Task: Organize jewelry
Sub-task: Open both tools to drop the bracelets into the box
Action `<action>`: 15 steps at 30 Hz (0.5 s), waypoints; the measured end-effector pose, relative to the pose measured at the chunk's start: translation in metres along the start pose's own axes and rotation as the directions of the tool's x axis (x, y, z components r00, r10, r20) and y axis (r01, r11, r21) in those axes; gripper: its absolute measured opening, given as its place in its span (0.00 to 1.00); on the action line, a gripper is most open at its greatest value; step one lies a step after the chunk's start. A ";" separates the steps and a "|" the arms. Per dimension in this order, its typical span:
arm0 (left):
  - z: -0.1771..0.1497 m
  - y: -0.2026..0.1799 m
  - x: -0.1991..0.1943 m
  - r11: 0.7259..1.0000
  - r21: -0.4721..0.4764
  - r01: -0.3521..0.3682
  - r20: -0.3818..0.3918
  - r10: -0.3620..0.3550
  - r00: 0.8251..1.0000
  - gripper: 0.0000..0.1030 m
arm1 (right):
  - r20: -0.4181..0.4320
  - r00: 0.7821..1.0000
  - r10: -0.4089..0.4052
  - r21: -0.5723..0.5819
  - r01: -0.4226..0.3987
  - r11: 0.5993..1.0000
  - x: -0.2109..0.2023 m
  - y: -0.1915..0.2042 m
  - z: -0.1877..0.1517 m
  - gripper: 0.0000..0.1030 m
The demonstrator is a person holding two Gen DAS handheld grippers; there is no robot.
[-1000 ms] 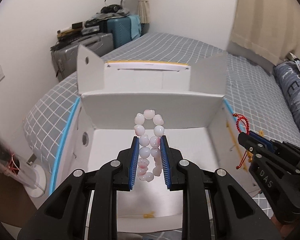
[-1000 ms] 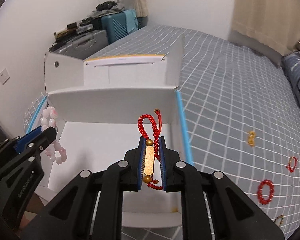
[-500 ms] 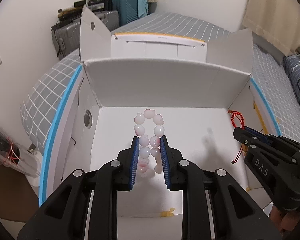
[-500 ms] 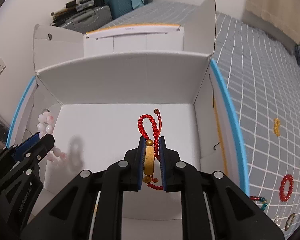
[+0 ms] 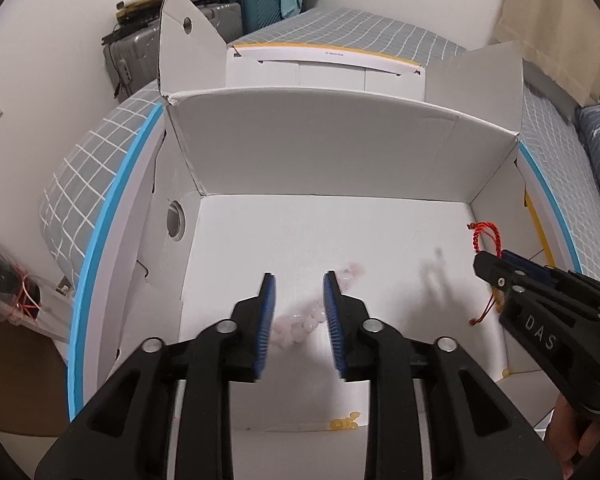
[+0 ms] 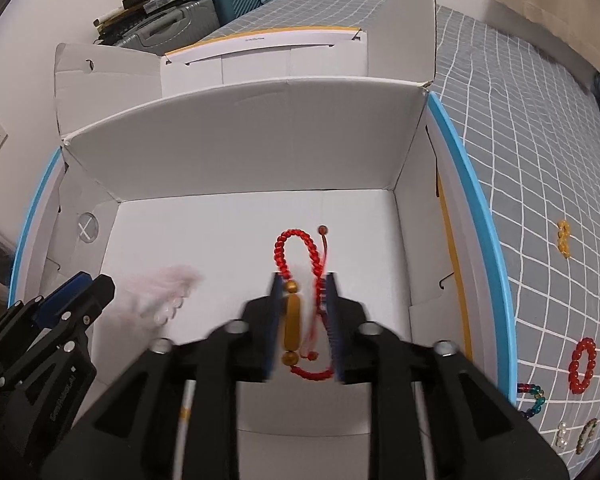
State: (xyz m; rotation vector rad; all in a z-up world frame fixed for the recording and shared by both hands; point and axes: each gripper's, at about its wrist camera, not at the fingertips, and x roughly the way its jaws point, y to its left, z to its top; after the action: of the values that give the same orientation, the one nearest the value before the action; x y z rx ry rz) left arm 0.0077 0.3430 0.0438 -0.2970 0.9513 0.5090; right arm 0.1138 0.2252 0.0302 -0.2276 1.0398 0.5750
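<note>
A white cardboard box point(image 5: 340, 152) point(image 6: 240, 140) lies open on the bed, and both grippers hang over its floor. My left gripper point(image 5: 298, 280) point(image 6: 96, 284) has its jaws opening. The pink bead bracelet point(image 5: 300, 322) point(image 6: 160, 292) is a blur below them, free of the blue pads. My right gripper point(image 6: 304, 280) point(image 5: 496, 260) also has its jaws opening. The red cord bracelet point(image 6: 296, 240) point(image 5: 478, 236) with its gold bar hangs loose between the parted pads, blurred.
A small yellow bead piece point(image 5: 344, 424) lies at the box's near wall. On the grey checked bedspread to the right lie an amber piece point(image 6: 564, 238), a red bead bracelet point(image 6: 582, 364), a multicoloured one point(image 6: 534, 398) and pearl pieces point(image 6: 562, 436). Suitcases point(image 5: 256, 0) stand behind.
Both grippers sank into the box, then their jaws parted. The pink bracelet has slipped out of the left pads and dropped; the red bracelet has come loose between the right pads.
</note>
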 end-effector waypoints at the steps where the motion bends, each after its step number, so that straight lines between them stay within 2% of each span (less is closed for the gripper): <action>1: 0.000 0.000 -0.001 1.000 -0.003 -0.004 0.003 0.004 1.000 0.43 | 0.008 1.000 -0.001 0.000 0.001 1.000 -0.002 0.000 0.000 0.37; 2: 0.001 0.000 -0.002 1.000 -0.003 -0.013 0.009 0.013 1.000 0.45 | 0.014 1.000 -0.002 0.000 0.002 1.000 -0.003 0.000 0.000 0.40; 5: 0.000 0.002 -0.006 1.000 -0.009 -0.023 0.020 0.023 1.000 0.60 | 0.026 1.000 -0.017 -0.012 0.017 1.000 -0.006 0.002 0.000 0.51; 7: 0.001 0.003 -0.010 0.999 -0.013 -0.032 0.034 0.032 0.999 0.69 | 0.034 0.999 -0.025 -0.015 0.026 1.000 -0.009 0.003 0.000 0.63; 9: 0.002 0.003 -0.013 0.999 -0.015 -0.034 0.045 0.035 0.998 0.75 | 0.045 0.999 -0.031 -0.019 0.031 0.999 -0.013 0.003 0.000 0.70; 15: 0.001 0.006 -0.019 0.998 -0.021 -0.056 0.068 0.057 0.996 0.86 | 0.070 0.996 -0.051 -0.015 0.052 0.999 -0.019 0.000 0.000 0.79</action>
State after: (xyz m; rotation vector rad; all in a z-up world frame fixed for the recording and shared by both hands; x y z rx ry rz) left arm -0.0036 0.3428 0.0600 -0.2687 0.8906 0.5771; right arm 0.1070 0.2194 0.0465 -0.2470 0.9596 0.5421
